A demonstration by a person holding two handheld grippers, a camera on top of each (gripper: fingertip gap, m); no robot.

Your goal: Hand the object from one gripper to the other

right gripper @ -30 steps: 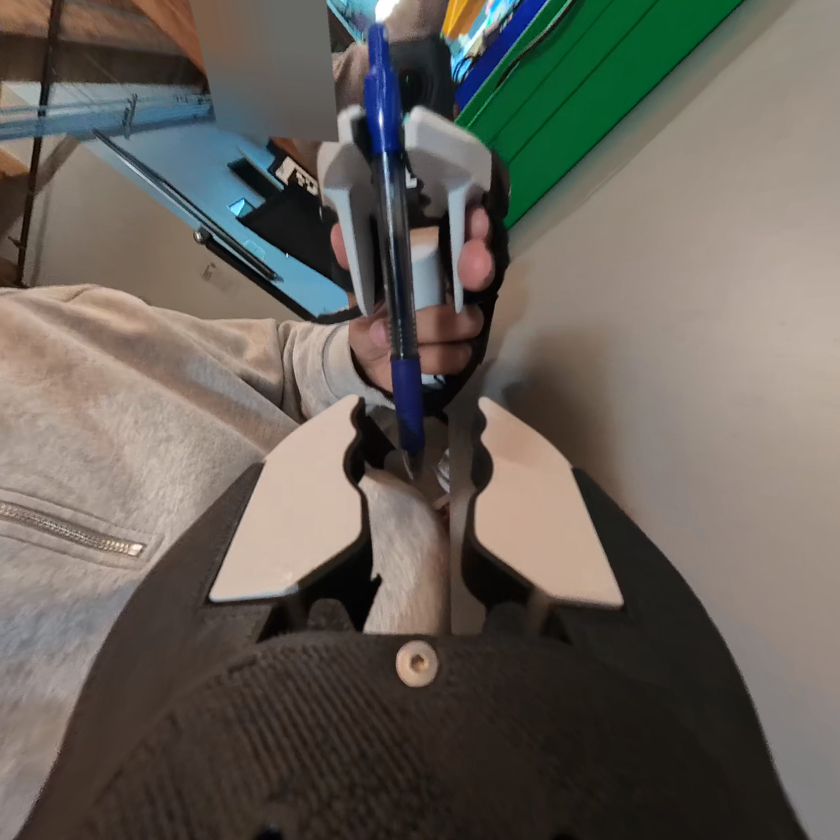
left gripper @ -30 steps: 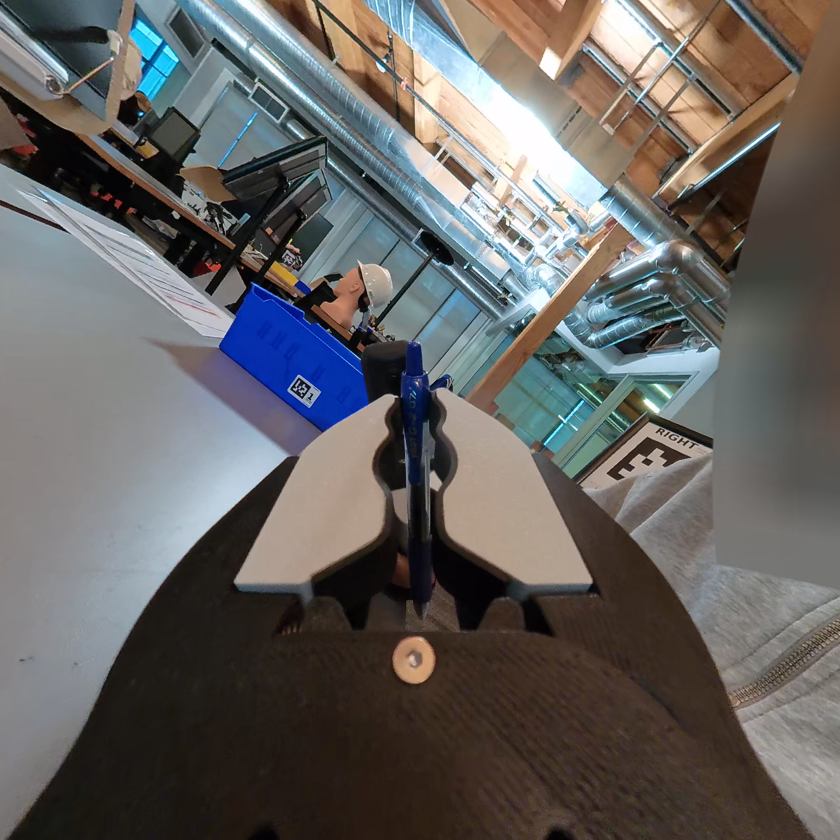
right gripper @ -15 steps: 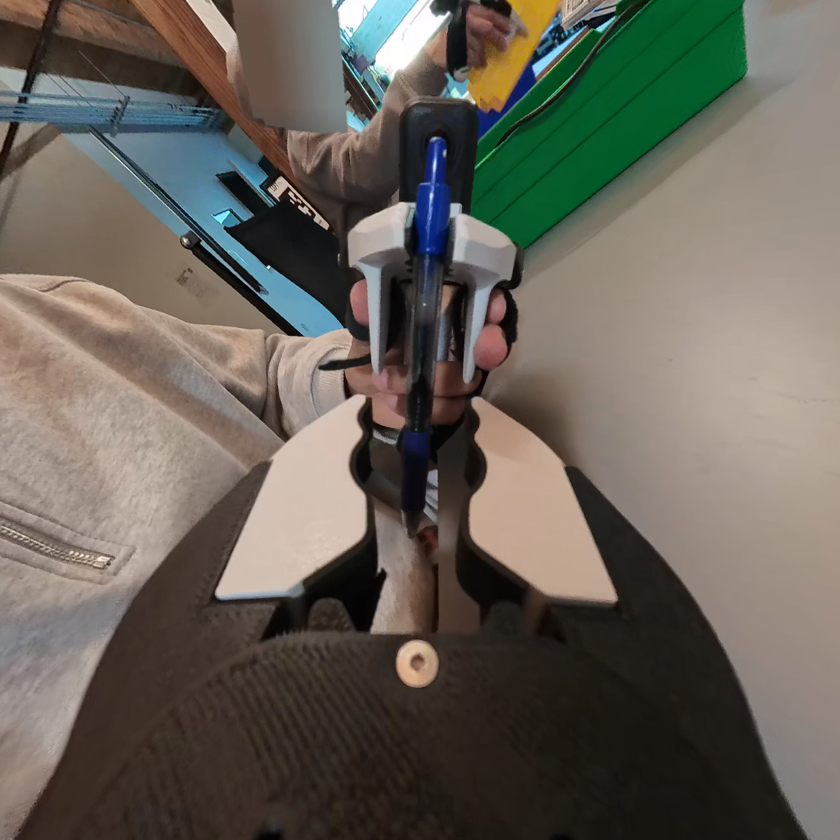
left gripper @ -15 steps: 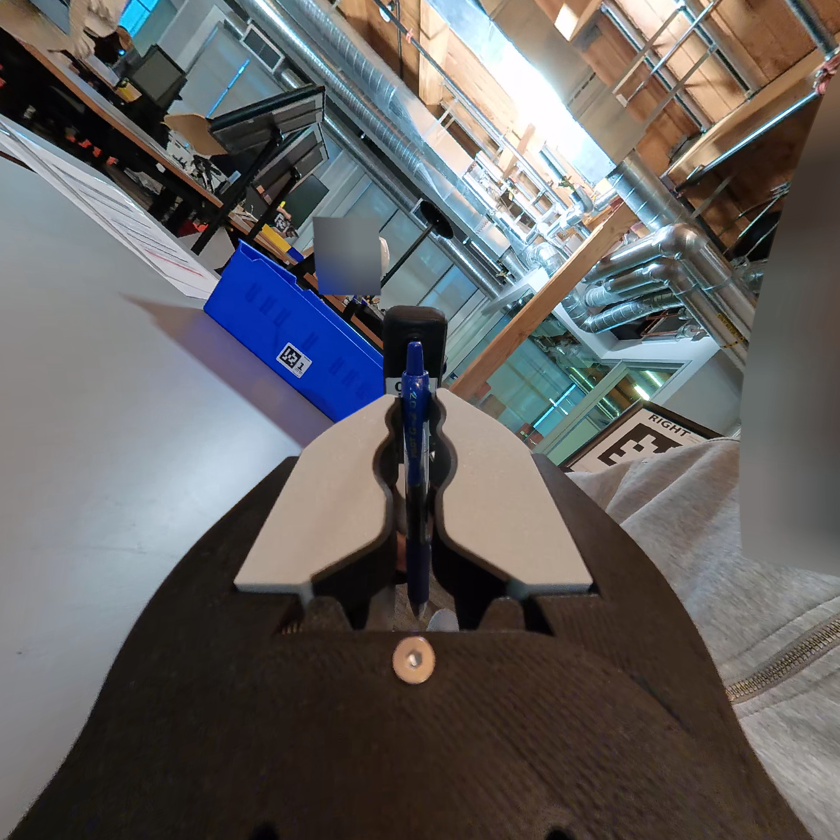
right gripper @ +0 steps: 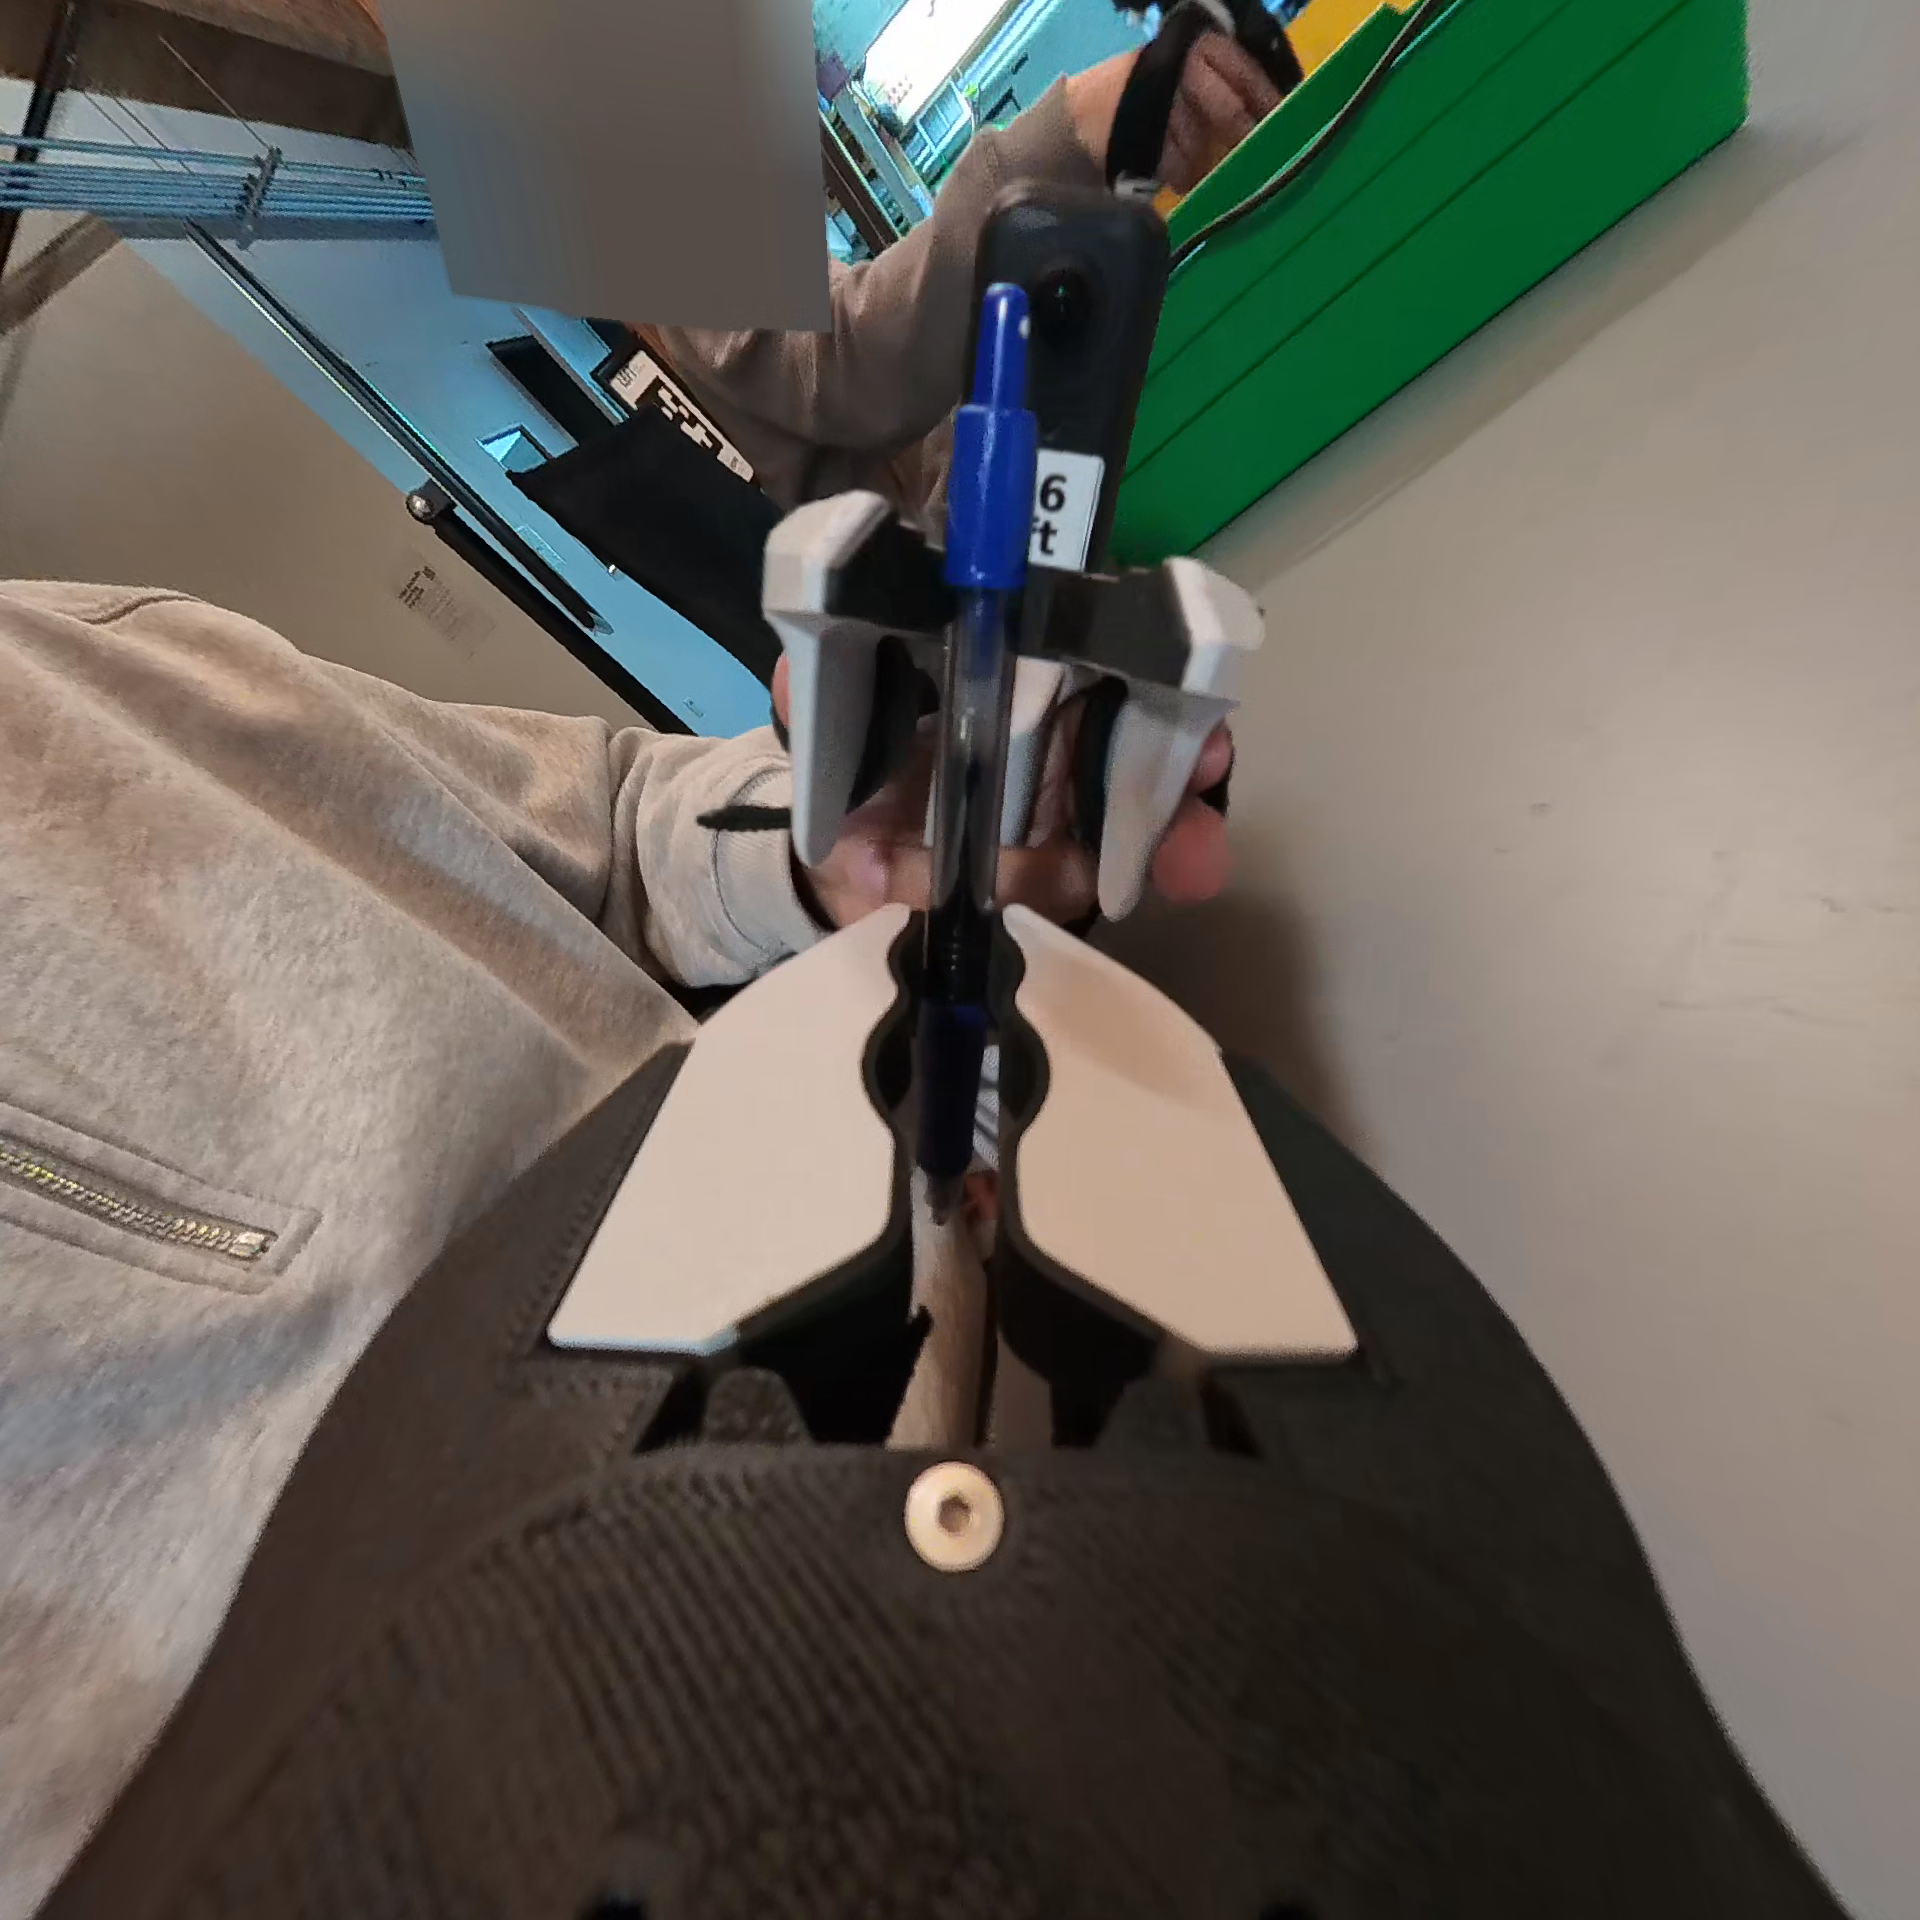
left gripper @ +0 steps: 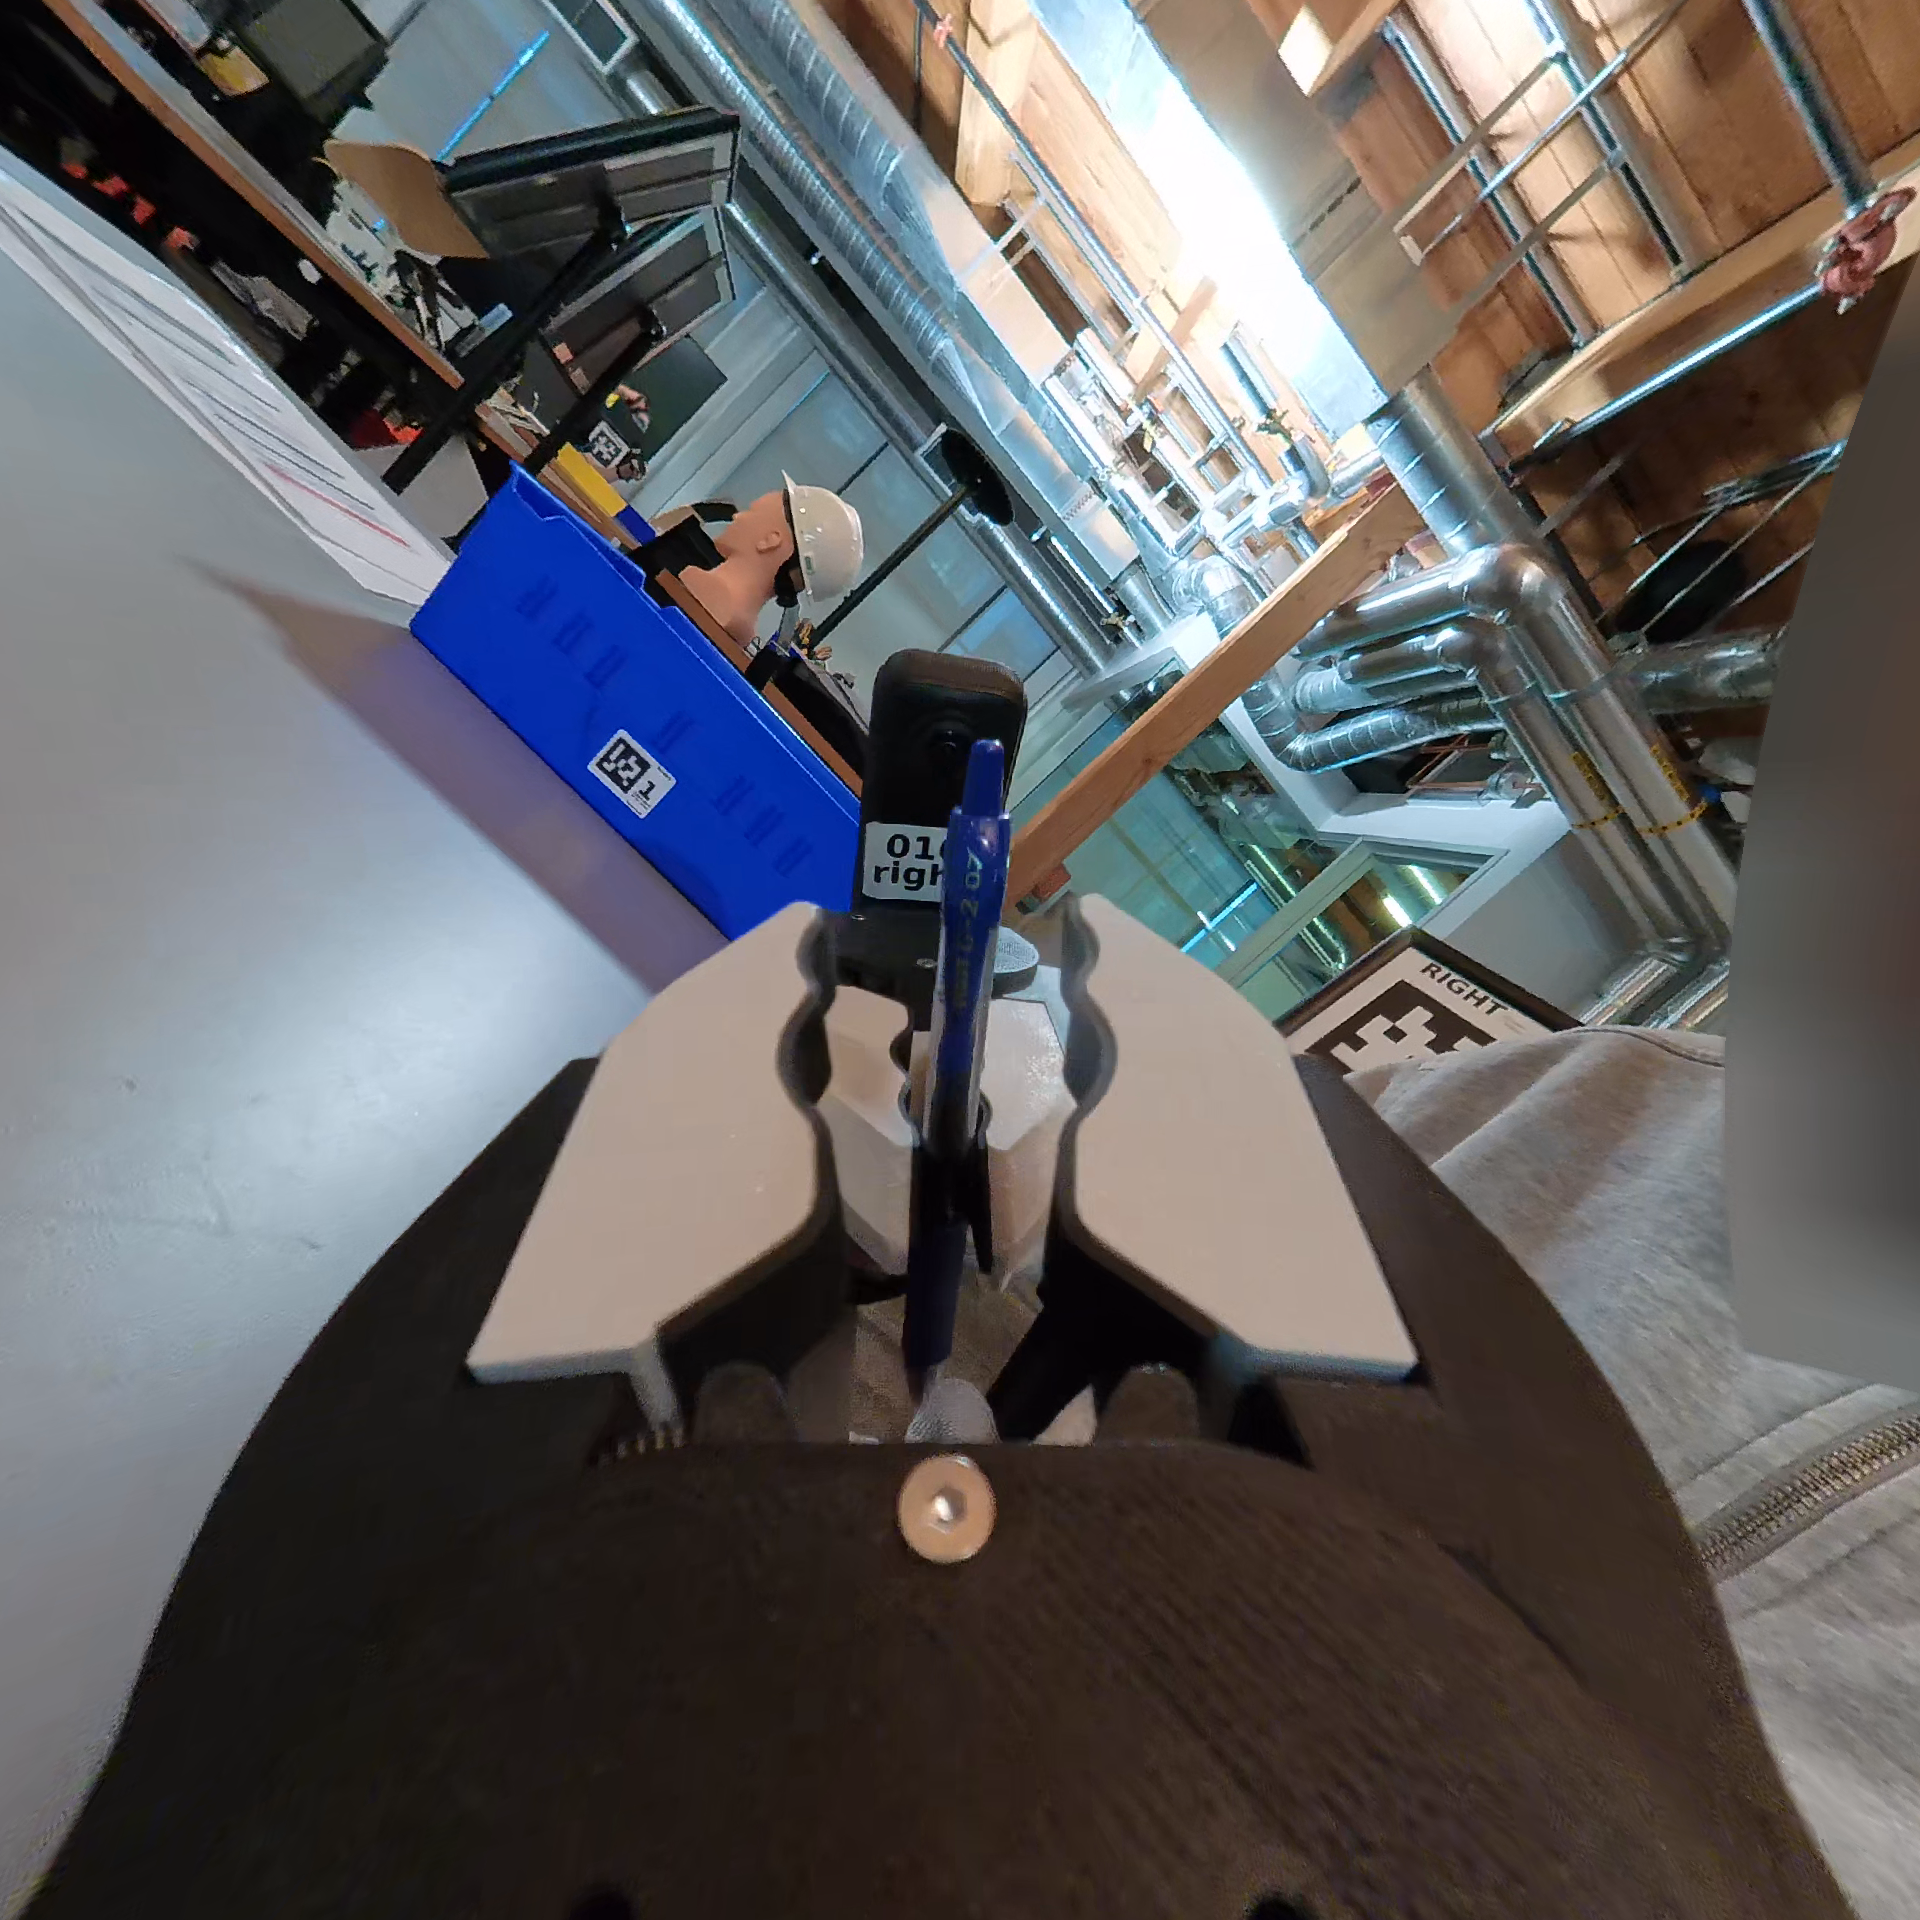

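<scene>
A blue pen [left gripper: 961, 997] stands upright between the two grippers, above a grey table [left gripper: 208, 1039]. In the left wrist view my left gripper [left gripper: 940, 914] is open, its jaws wide on either side of the pen and not touching it. Behind it the right gripper's white fingers [left gripper: 1023, 1081] clamp the pen. In the right wrist view my right gripper [right gripper: 956, 920] is shut on the pen [right gripper: 987, 499] near its tip end. The left gripper [right gripper: 966, 878] faces it, held in a hand, with its fingers [right gripper: 821, 727] spread well apart.
A blue bin [left gripper: 623, 707] and a printed sheet [left gripper: 208, 395] lie on the table at the far left. A green bin [right gripper: 1403, 260] stands at the table's far side in the right wrist view. A grey sweatshirt sleeve [right gripper: 312, 831] is close at the left. The left gripper's tips are roughly 6 centimeters from the right gripper's.
The right gripper moved up onto the pen's tip end and closed on it. The left gripper's jaws then opened and let the pen go.
</scene>
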